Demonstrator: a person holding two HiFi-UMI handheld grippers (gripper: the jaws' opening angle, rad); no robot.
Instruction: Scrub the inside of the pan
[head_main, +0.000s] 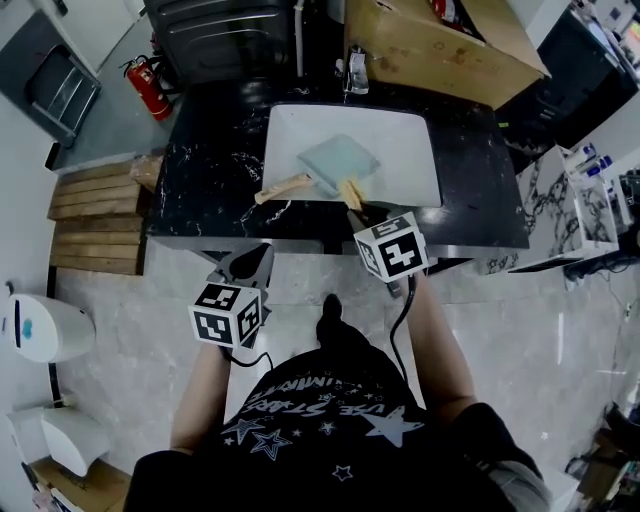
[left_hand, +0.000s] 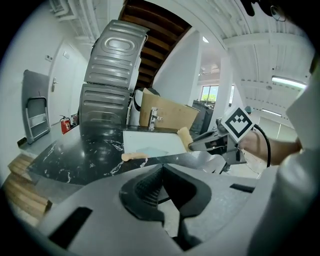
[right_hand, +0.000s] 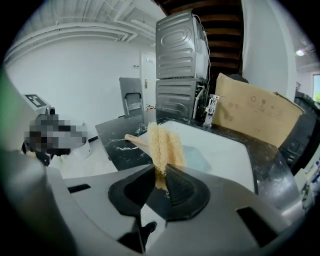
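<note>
Right tongs (right_hand: 161, 176), clamped on a yellow fibrous scrubber (right_hand: 162, 142), hang just short of the pale square wooden-handled pan (head_main: 338, 160). Left tongs (left_hand: 162, 175) are closed and empty. Scrubbing appears not yet begun.

Between the fingers (right_hand: 182, 186) of our right gripper (right_hand: 161, 172) stands the scrubber (right_hand: 162, 142). Just ahead of them the pan (head_main: 340, 160) lies in the sink (head_main: 410, 135), its handle (head_main: 283, 187) reaching left over the counter (head_main: 205, 170). The faucet (head_main: 356, 72) stands beyond the sink. Our left gripper (left_hand: 161, 170) sits short of the counter's near edge.

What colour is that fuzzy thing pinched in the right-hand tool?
Pale straw yellow: it is a fibrous scrubber, clearest in the right gripper view.
</note>
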